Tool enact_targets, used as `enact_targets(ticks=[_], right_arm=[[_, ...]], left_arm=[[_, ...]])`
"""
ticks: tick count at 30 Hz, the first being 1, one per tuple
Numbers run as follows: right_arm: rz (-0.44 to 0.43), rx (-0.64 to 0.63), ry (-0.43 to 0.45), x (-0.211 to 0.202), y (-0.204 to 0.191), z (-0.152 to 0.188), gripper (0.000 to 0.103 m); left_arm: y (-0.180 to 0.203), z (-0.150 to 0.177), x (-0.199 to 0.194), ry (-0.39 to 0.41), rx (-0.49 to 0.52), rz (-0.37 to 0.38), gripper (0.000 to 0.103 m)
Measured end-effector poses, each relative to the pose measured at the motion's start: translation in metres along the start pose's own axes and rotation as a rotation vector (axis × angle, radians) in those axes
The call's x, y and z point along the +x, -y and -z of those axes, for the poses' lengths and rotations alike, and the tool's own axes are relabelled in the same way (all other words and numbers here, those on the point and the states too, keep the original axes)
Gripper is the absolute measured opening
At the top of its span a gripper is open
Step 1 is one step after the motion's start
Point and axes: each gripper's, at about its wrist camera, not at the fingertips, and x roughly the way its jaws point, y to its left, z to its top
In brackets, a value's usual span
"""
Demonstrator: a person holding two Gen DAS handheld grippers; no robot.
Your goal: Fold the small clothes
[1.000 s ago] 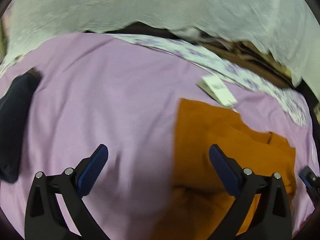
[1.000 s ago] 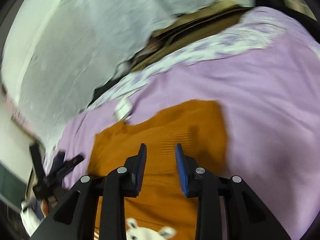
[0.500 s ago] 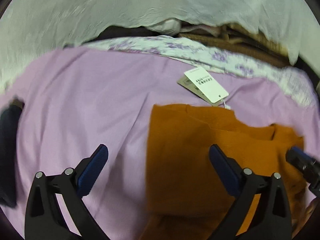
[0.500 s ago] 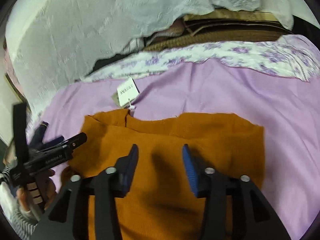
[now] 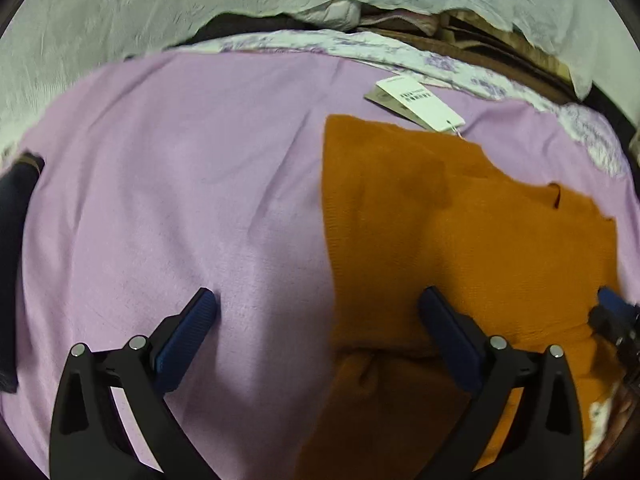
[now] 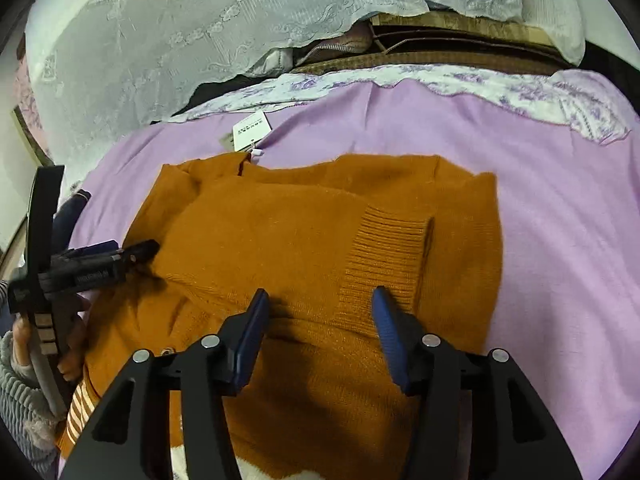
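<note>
An orange knit sweater (image 6: 300, 232) lies flat on a purple sheet (image 5: 180, 200), one sleeve folded across its body with the ribbed cuff (image 6: 380, 256) on top. A white hang tag (image 6: 252, 130) sits at its collar. My right gripper (image 6: 320, 298) hovers just over the sweater's middle. Its jaws are opening and nothing is pressed between them. My left gripper (image 5: 318, 298) is wide open and straddles the sweater's (image 5: 460, 232) left edge, one finger over knit and the other over sheet. It also shows from the side (image 6: 100, 264), held by a hand.
A dark garment (image 5: 16, 216) lies at the sheet's left edge. White lace cloth (image 6: 160, 40) hangs behind, over brown boards and a floral border (image 6: 520, 88). Bare sheet stretches left and right of the sweater.
The right gripper's jaws have spread wider and its view has rolled level. A sleeve with a ribbed cuff now shows across the sweater. The left gripper stayed wide open and sank slightly.
</note>
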Motion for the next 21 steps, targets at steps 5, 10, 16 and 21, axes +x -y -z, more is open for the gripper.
enact_targets(ticks=[5,10,16,21], right_arm=[[-0.056,0.067,0.102,-0.059,0.014,0.023,0.064],[-0.055,0.15,0.05,-0.076,0.042,0.078,0.064],[-0.163,0.25,0.036,-0.082,0.056,0.103,0.064],[-0.283,0.347,0.019,-0.089,0.062,0.122,0.06]], left_arm=[[-0.031,0.032,-0.028,-0.006,-0.068,0.106,0.098],[-0.03,0.065,-0.046,-0.008,-0.029,0.107,0.098],[-0.017,0.106,-0.071,-0.01,0.046,0.144,0.098],[-0.022,0.137,-0.093,-0.032,0.042,0.327,0.098]])
